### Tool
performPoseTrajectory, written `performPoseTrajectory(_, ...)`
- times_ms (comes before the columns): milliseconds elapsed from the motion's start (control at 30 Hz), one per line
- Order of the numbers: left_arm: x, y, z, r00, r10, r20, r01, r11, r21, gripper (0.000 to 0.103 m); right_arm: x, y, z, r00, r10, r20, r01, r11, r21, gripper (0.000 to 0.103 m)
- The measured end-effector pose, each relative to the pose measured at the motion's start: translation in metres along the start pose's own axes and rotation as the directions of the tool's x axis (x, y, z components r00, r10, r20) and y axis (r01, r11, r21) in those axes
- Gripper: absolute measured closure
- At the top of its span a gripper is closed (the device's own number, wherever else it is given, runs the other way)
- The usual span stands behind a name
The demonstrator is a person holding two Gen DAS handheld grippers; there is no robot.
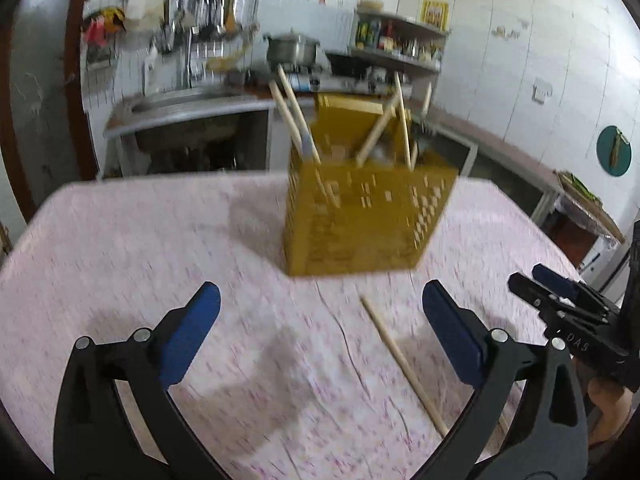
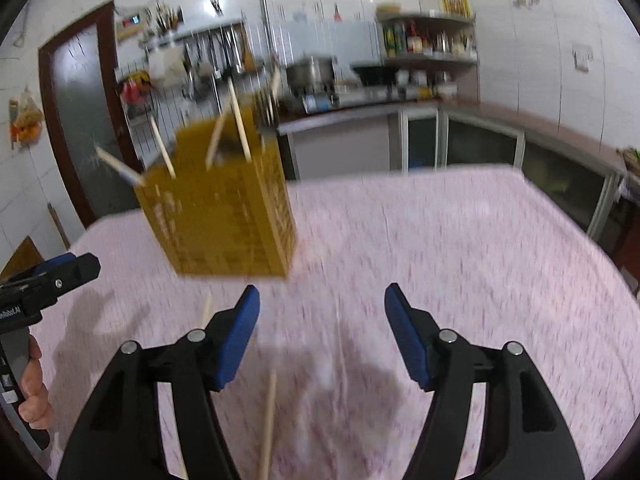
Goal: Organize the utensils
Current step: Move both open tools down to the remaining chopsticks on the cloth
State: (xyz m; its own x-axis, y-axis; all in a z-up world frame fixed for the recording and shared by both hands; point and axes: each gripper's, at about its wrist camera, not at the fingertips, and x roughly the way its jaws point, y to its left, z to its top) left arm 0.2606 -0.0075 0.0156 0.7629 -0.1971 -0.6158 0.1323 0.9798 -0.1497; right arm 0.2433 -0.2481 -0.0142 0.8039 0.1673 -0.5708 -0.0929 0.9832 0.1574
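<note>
A yellow perforated utensil holder (image 1: 360, 216) stands on the pink tablecloth (image 1: 140, 248) with several wooden chopsticks (image 1: 294, 112) leaning in it. My left gripper (image 1: 320, 288) is open just short of the holder, with nothing between its pads. One loose chopstick (image 1: 404, 364) lies on the cloth below the gap, close to the right-hand finger. In the right wrist view the holder (image 2: 224, 216) is ahead to the left. My right gripper (image 2: 322, 289) is open and empty above the same cloth, with a loose chopstick (image 2: 269, 420) lying by its left finger. All is blurred.
Each gripper shows at the edge of the other's view: the right gripper (image 1: 528, 276) and the left gripper (image 2: 80, 262), with a hand (image 2: 34, 392) on its grip. Behind the table are a sink counter (image 1: 180, 108), a pot (image 1: 292, 48), a shelf (image 2: 428, 44) and a door (image 2: 76, 112).
</note>
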Motion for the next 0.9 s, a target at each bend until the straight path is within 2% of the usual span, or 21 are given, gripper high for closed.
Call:
performPoseTrajectory(133,0.013,-0.006,-0.014,0.997,-0.002,-0.075,0.001,1.000,-0.005,0.005,0.008,-0.002,-0.021,0.995,0.000,-0.096,0.000,1.000,0.005,0.038)
performPoseTrajectory(333,0.028,-0.010,-0.025,0.988,-0.002,-0.153,-0.001,1.000,-0.020,0.005,0.009,0.010,-0.041,0.990,-0.021,-0.141,0.015,0.999,-0.043,0.038)
performPoseTrajectory(533,0.040,-0.016,-0.029,0.979,0.036,-0.202,-0.043,0.999,-0.026,0.005,0.008,0.020,-0.051,0.982,-0.015,-0.188,0.003,0.998,-0.061,0.039)
performPoseTrajectory(700,0.042,-0.020,-0.029,0.976,0.016,-0.215,-0.026,0.999,-0.045,0.008,0.011,0.023,-0.055,0.974,-0.003,-0.226,-0.011,0.998,-0.061,0.052)
performPoseTrajectory(800,0.046,-0.026,-0.026,0.974,0.008,-0.227,-0.018,0.999,-0.045,0.024,0.014,0.026,-0.054,0.970,0.002,-0.244,-0.018,0.998,-0.065,0.065)
performPoseTrajectory(867,0.050,-0.031,-0.024,0.970,-0.016,-0.243,0.005,0.999,-0.045,0.042,0.016,0.030,-0.054,0.968,0.007,-0.252,-0.025,0.997,-0.069,0.070)
performPoseTrajectory(900,0.052,-0.034,-0.023,0.970,-0.021,-0.244,0.011,0.999,-0.045,0.045,0.017,0.031,-0.054,0.967,0.009,-0.253,-0.028,0.997,-0.070,0.072)
